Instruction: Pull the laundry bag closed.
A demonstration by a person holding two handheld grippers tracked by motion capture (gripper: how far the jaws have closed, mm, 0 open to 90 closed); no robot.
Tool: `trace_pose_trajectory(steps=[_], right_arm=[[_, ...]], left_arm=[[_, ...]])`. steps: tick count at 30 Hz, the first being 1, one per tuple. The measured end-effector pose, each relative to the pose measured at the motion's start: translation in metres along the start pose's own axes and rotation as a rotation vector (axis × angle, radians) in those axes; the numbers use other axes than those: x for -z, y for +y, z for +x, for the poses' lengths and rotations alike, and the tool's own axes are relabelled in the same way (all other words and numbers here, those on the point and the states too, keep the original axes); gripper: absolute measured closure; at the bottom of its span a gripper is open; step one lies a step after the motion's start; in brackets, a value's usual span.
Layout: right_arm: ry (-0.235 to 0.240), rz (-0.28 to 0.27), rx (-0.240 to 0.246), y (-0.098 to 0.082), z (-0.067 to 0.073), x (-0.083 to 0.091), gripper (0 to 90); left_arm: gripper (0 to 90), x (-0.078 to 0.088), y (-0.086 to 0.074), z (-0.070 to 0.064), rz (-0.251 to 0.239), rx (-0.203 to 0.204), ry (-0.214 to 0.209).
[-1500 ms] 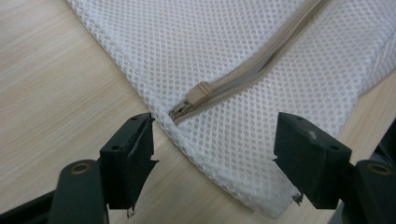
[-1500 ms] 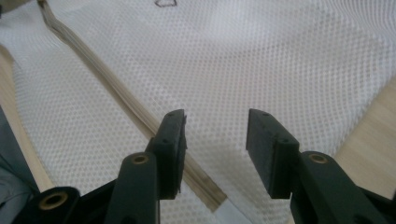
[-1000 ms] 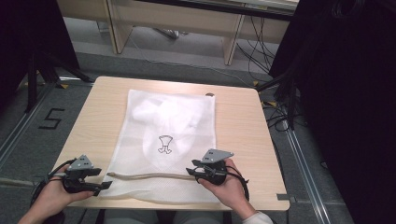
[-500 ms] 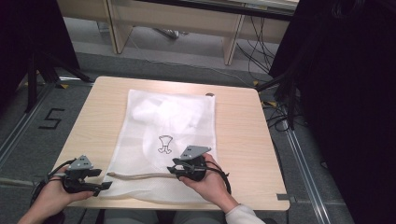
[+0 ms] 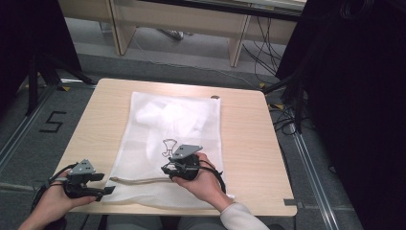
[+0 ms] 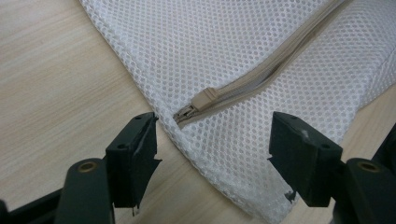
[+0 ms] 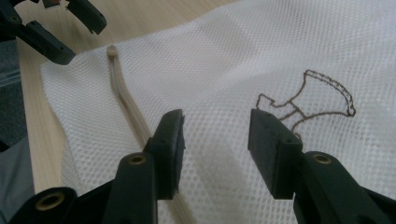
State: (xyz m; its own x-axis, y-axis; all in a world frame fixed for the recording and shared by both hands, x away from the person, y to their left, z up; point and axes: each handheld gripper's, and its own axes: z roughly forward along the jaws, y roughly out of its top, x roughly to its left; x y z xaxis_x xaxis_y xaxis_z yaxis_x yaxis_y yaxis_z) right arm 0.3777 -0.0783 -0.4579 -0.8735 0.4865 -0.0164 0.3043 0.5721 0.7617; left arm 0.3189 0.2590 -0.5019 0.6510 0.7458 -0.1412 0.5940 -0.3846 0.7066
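A white mesh bag (image 5: 177,120) lies flat on the wooden table (image 5: 249,124), with a beige zipper (image 5: 139,180) running along its near edge. My left gripper (image 5: 104,183) rests at the bag's near left corner, open. In the left gripper view its jaws (image 6: 212,144) stand apart on either side of that corner, just short of the zipper pull (image 6: 205,98). My right gripper (image 5: 166,170) hovers over the bag at the zipper's right end. Its jaws (image 7: 215,135) have just been opening and stand wide over bare mesh, gripping nothing, with the zipper (image 7: 126,102) to their left.
A brown outline drawing (image 5: 168,146) marks the middle of the bag. Bare wood runs down both sides of the bag. Desk legs and cables stand on the floor beyond the far edge. A "5" is marked on the floor (image 5: 51,122) at the left.
My right gripper has slid left across the bag's near part toward the left gripper, and its jaws stand wider. The left gripper has stayed where it was.
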Motion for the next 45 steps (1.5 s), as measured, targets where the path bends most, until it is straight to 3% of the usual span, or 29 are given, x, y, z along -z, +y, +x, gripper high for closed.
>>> trace_pose_trajectory(steps=[5, 8, 11, 21, 22, 28, 29, 33, 34, 35, 45], right_arm=[[0.006, 0.024, 0.042, 0.008, 0.005, -0.01, 60.5], [0.005, 0.023, 0.042, 0.011, 0.007, -0.016, 61.1], [0.019, 0.022, 0.034, 0.013, 0.009, -0.019, 61.5], [0.056, 0.029, 0.057, 0.022, 0.015, -0.034, 62.7], [0.066, 0.034, 0.08, 0.024, 0.015, -0.035, 62.8], [0.081, 0.034, 0.074, 0.031, 0.022, -0.044, 65.0], [0.085, 0.039, 0.078, 0.033, 0.022, -0.046, 65.6], [0.112, 0.055, 0.084, 0.038, 0.027, -0.052, 68.0], [0.118, 0.055, 0.086, 0.04, 0.03, -0.056, 69.4], [0.12, 0.052, 0.095, 0.041, 0.03, -0.058, 69.8], [0.171, 0.084, 0.105, 0.052, 0.039, -0.078, 71.2]], left_arm=[[31.7, 0.001, 0.0, 0.001, 0.036, -0.012, 0.003], [31.5, -0.001, -0.001, 0.0, 0.022, 0.001, 0.001], [31.5, 0.0, 0.0, 0.002, 0.036, -0.014, 0.001], [31.0, -0.001, 0.0, 0.002, 0.037, -0.01, -0.011], [31.0, -0.001, 0.0, 0.002, 0.038, -0.004, -0.011], [30.8, -0.001, 0.0, 0.002, 0.046, -0.014, -0.018], [30.8, -0.001, 0.0, 0.001, 0.047, 0.0, -0.018], [30.8, -0.002, 0.0, 0.003, 0.05, -0.013, -0.015], [30.8, -0.003, -0.001, 0.002, 0.049, 0.002, -0.019], [30.8, -0.002, 0.0, 0.003, 0.057, -0.021, -0.028], [30.8, -0.004, -0.001, 0.004, 0.073, -0.016, -0.039]])
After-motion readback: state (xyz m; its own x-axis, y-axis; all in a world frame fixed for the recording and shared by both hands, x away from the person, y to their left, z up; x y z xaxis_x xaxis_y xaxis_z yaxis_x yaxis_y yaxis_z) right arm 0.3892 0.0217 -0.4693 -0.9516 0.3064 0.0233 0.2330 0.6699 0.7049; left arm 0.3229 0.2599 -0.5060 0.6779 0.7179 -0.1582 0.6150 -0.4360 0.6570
